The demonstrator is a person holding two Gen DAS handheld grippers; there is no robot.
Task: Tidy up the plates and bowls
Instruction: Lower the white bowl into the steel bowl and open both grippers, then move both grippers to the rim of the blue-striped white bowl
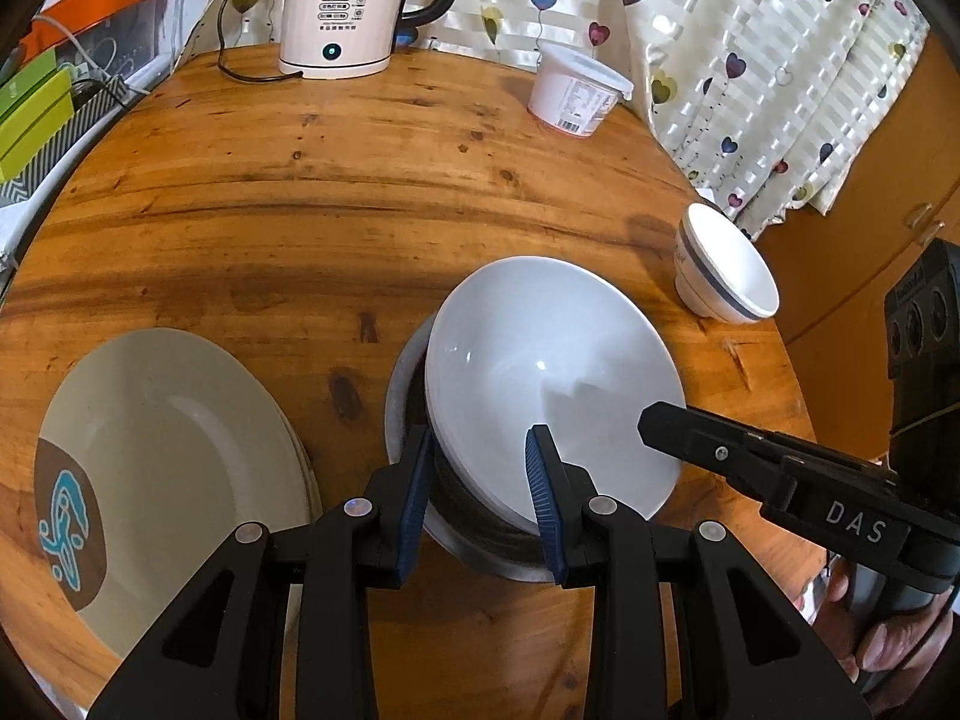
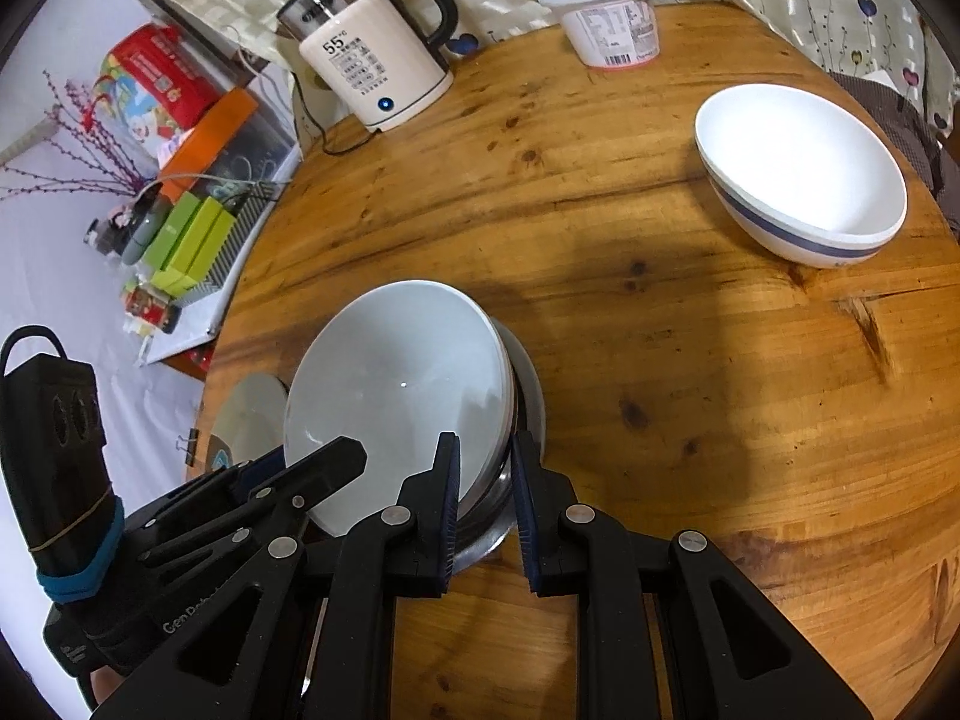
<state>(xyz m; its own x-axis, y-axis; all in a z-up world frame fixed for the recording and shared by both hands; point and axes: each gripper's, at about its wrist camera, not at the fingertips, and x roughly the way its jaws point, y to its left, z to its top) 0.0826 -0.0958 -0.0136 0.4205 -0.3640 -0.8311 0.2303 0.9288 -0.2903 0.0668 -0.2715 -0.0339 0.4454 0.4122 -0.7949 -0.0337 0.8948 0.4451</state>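
A white shallow bowl (image 1: 540, 360) rests tilted in a steel bowl (image 1: 403, 408) on the round wooden table (image 1: 300, 210). My left gripper (image 1: 480, 462) is open, its blue pads either side of the white bowl's near left rim. My right gripper (image 2: 486, 468) is open, straddling the right rims of the white bowl (image 2: 396, 390) and the steel bowl (image 2: 531, 384). A beige plate (image 1: 168, 468) with a brown and teal mark lies at the left. A white bowl with a blue band (image 2: 804, 174) stands at the right, also in the left wrist view (image 1: 726, 267).
An electric kettle (image 1: 345, 6) with its cord and a white lidded tub (image 1: 576, 90) stand at the table's far edge. Boxes and clutter (image 2: 180, 192) sit on a side surface to the left. A heart-patterned curtain (image 1: 750, 60) hangs behind.
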